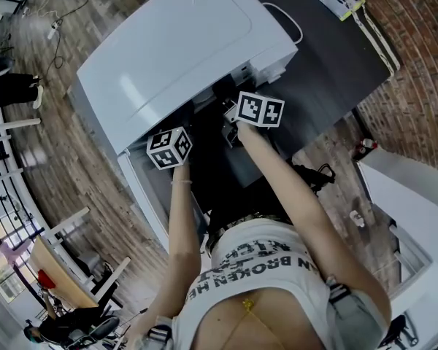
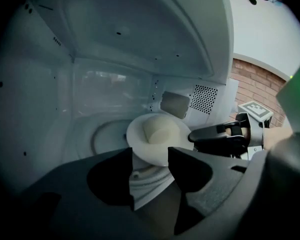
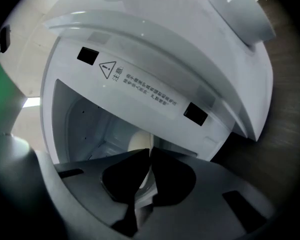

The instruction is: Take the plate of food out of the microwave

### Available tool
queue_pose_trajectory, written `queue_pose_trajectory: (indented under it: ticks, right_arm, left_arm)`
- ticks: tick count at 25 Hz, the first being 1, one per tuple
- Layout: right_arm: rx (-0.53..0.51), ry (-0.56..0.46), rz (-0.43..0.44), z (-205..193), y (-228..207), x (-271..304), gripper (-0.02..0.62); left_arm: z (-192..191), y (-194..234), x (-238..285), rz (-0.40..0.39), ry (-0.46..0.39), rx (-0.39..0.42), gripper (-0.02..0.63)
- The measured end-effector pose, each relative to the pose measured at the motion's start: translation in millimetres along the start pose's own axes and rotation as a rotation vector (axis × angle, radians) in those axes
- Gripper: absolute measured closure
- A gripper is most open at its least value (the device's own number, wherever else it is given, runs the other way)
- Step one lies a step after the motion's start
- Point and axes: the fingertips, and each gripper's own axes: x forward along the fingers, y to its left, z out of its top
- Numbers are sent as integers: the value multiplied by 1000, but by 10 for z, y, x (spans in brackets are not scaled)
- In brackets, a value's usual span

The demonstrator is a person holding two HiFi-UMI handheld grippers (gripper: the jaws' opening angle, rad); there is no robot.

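Pinching the right rim of the plate (image 2: pixel 162 151) in my right gripper (image 3: pixel 149 154), I hold my left gripper (image 2: pixel 150 156) wide, its near rim just ahead.

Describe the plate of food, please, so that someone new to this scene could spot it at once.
Start at the big white microwave on the dark table. In its open cavity is a round white plate. It is the only loose thing inside, carrying a pale, rounded lump of food.
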Motion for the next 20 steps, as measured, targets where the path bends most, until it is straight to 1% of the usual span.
queue_pose_trajectory:
  ticks: [4,9,14,17,20]
  right_arm:
    - [12,15,8,-52,-1,-51,578]
    - [64,10,25,-125,-29,-113,581]
    - [150,11,38,-175,-42,-184,581]
    - [195,22,49,-241,-34,-223,581]
    - [222,28,60,-298,-26,-240,581]
  left_arm:
    - [-167,-73,-76,-4,12,-34,397]
    - [-256,-92,-177,3,4,-62,396]
    - [-212,-62,-214,18,9,-16,396]
    - [-175,-110,-202,4,12,10,396]
    - [-135,-189,-154,-14,23,61,396]
